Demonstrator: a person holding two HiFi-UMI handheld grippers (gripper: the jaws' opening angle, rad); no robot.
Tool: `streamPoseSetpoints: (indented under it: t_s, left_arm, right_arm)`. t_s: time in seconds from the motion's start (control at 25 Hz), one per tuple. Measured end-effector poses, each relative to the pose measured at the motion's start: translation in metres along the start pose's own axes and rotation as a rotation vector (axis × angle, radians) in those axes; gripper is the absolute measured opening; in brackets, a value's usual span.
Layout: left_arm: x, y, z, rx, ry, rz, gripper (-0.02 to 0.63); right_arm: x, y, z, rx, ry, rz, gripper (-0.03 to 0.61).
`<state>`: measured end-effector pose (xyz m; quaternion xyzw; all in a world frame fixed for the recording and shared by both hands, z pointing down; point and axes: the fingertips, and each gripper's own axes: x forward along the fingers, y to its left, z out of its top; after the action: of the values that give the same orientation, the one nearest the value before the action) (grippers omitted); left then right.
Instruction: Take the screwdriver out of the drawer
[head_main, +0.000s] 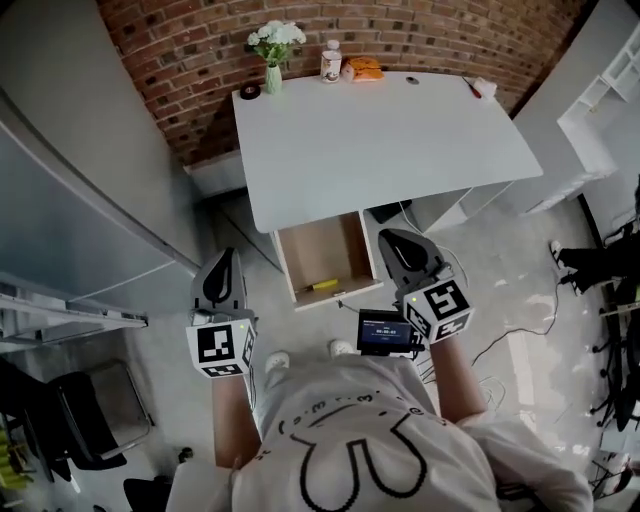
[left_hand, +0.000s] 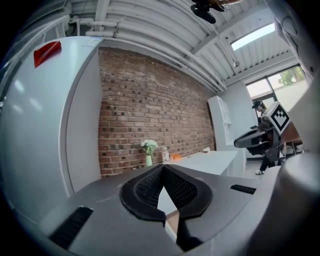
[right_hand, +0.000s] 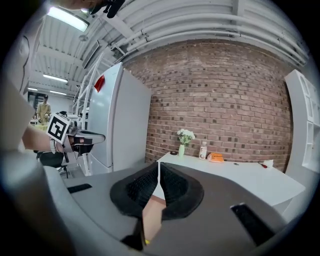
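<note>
A yellow-handled screwdriver (head_main: 322, 285) lies near the front of the open wooden drawer (head_main: 318, 245), which is pulled out from under the white table (head_main: 380, 140). My left gripper (head_main: 227, 256) hangs left of the drawer over the floor, shut and empty. On the other side, my right gripper (head_main: 386, 237) is held just beside the drawer's right edge, also shut with nothing in it. In the left gripper view the left gripper (left_hand: 162, 169) has its pads touching. The right gripper (right_hand: 158, 165) likewise shows its pads pressed together in the right gripper view. Neither touches the screwdriver.
At the table's far edge stand a vase of flowers (head_main: 272, 52), a bottle (head_main: 331, 62) and an orange item (head_main: 365, 68). A tall grey cabinet (head_main: 70, 200) fills the left. Cables (head_main: 500, 335) lie on the floor at right. A small screen (head_main: 385, 330) hangs at the person's chest.
</note>
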<state>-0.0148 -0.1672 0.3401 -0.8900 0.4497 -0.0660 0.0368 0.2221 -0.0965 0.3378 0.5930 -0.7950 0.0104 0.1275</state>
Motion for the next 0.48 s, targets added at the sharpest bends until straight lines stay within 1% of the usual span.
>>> streamPoseSetpoints:
  t_s: [0.08,0.2,0.36,0.48]
  left_arm:
    - [-0.006,-0.008,-0.002,-0.011,0.013,0.064,0.005]
    - [-0.016,-0.018,-0.006,-0.039,0.034,0.136,0.006]
    - [-0.041,-0.018,-0.018,-0.067,0.081,0.245,0.006]
    - [-0.054,-0.014,-0.031,-0.073,0.116,0.289,0.005]
  right_arm:
    - [0.002,-0.008,-0.005,-0.012,0.007,0.066,0.025]
    - [0.006,-0.015,-0.016,-0.022,0.027,0.152,0.025]
    - [0.02,-0.013,-0.03,-0.046,0.058,0.263,0.025]
    - [0.034,-0.006,-0.038,-0.062,0.07,0.314,0.025]
